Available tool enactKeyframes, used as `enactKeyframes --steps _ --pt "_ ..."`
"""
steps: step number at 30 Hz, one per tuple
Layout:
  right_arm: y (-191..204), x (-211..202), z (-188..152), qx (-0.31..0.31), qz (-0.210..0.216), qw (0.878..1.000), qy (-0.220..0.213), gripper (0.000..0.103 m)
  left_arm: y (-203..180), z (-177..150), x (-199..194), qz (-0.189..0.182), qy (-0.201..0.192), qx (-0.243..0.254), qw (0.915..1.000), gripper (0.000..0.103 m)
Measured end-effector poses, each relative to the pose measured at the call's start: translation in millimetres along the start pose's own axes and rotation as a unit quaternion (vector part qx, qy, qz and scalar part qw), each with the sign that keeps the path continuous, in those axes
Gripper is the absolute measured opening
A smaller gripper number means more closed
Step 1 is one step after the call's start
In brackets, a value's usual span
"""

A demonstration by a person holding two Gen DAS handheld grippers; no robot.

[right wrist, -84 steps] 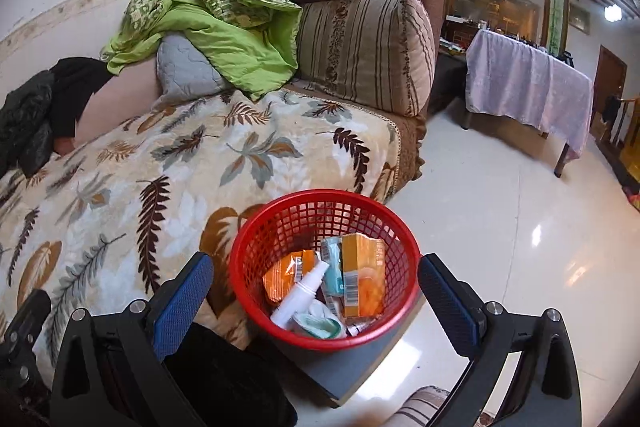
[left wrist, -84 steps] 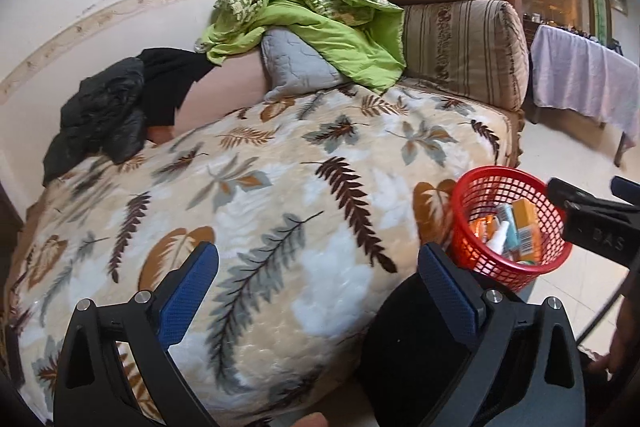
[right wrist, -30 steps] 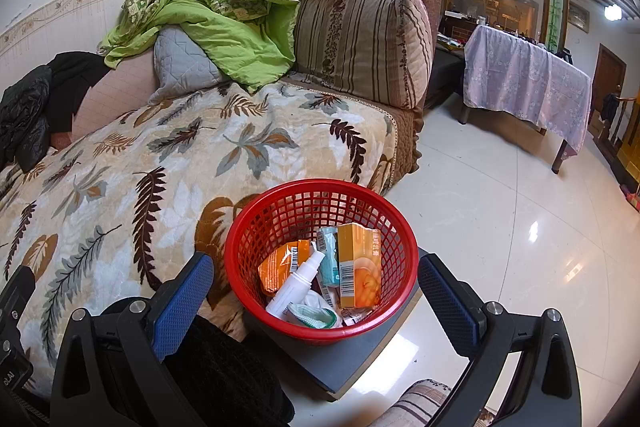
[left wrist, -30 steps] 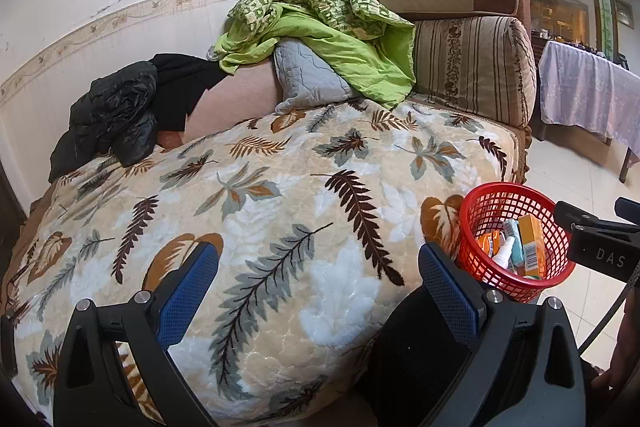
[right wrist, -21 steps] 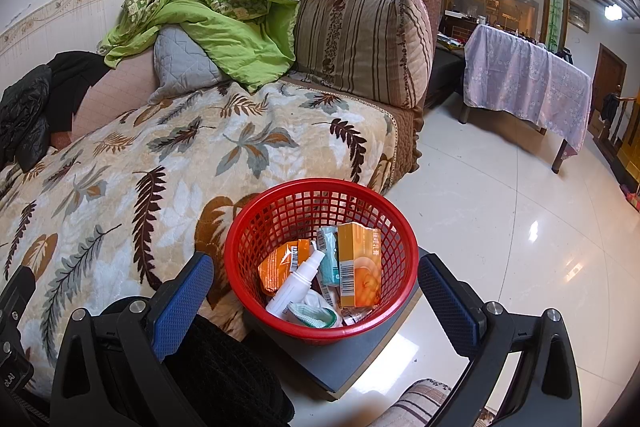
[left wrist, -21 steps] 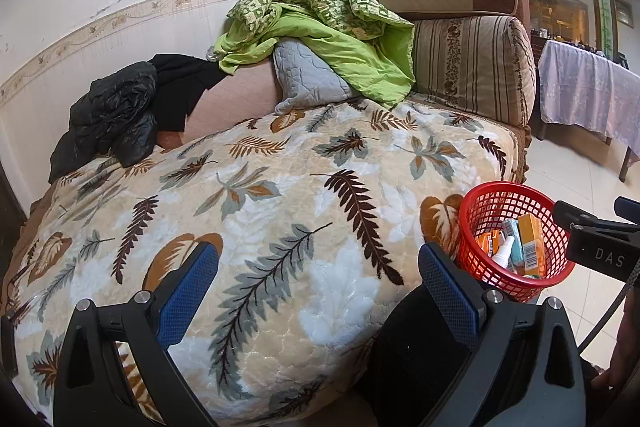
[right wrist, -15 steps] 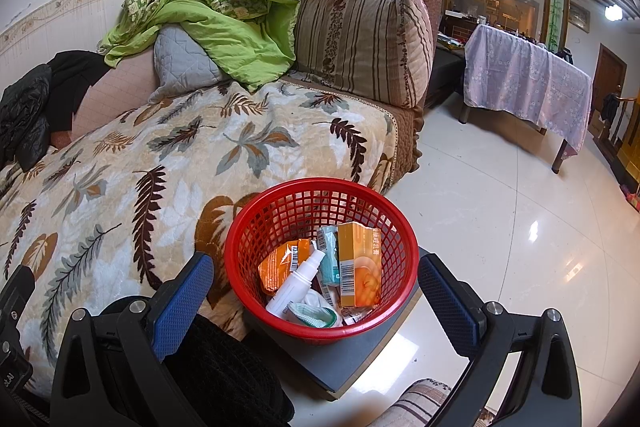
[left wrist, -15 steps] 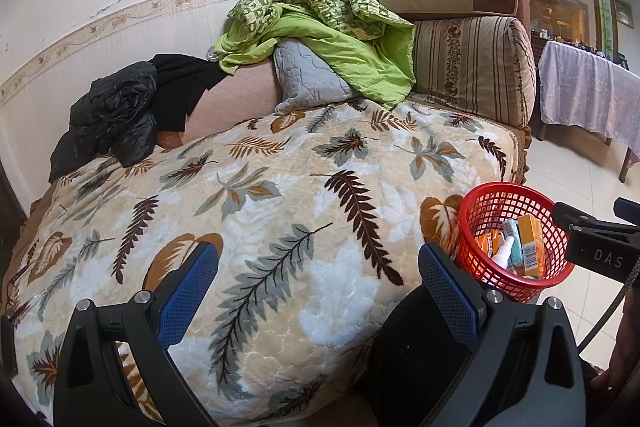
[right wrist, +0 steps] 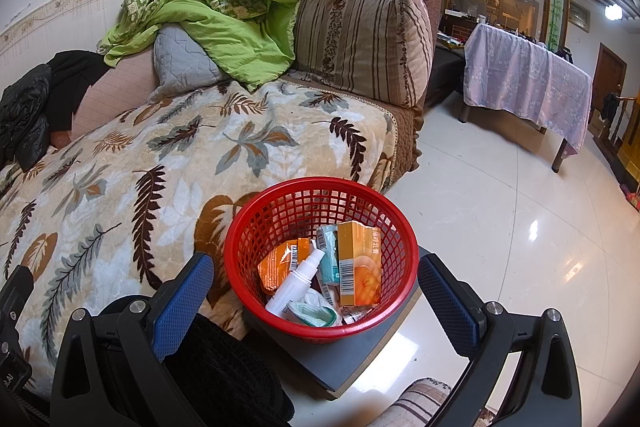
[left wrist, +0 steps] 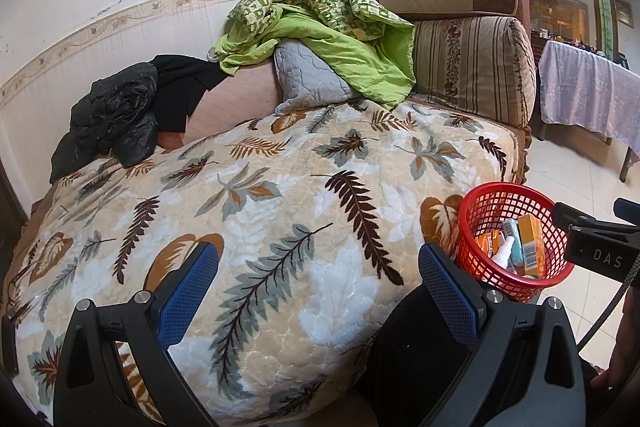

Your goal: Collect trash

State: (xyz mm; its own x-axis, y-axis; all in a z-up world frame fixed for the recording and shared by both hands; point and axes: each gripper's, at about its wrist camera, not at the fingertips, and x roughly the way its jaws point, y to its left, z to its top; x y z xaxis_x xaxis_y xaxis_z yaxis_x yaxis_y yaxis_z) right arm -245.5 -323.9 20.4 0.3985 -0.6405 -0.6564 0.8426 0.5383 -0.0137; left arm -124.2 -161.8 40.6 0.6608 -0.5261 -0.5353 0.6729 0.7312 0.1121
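Left gripper hangs wide apart, holding nothing, over the leaf-print blanket. Rightward, the red basket holds a white bottle and barcoded orange carton. Right gripper, stamped "DAS", gapes empty around it.

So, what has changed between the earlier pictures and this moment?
Both open grippers, left and right, drew back slightly and rose about two seconds ago, so the sofa looks farther off. In the last second nothing visibly moved. Nothing was taken or released. The red basket stands on its dark grey board, holding the orange box and white bottle.
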Motion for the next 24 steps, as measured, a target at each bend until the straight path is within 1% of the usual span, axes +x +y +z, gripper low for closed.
enactKeyframes --steps 24 --pt "-0.1 1.0 0.6 -0.001 0.001 1.000 0.000 0.103 -0.3 0.1 -2.1 0.001 -0.001 0.001 1.0000 0.100"
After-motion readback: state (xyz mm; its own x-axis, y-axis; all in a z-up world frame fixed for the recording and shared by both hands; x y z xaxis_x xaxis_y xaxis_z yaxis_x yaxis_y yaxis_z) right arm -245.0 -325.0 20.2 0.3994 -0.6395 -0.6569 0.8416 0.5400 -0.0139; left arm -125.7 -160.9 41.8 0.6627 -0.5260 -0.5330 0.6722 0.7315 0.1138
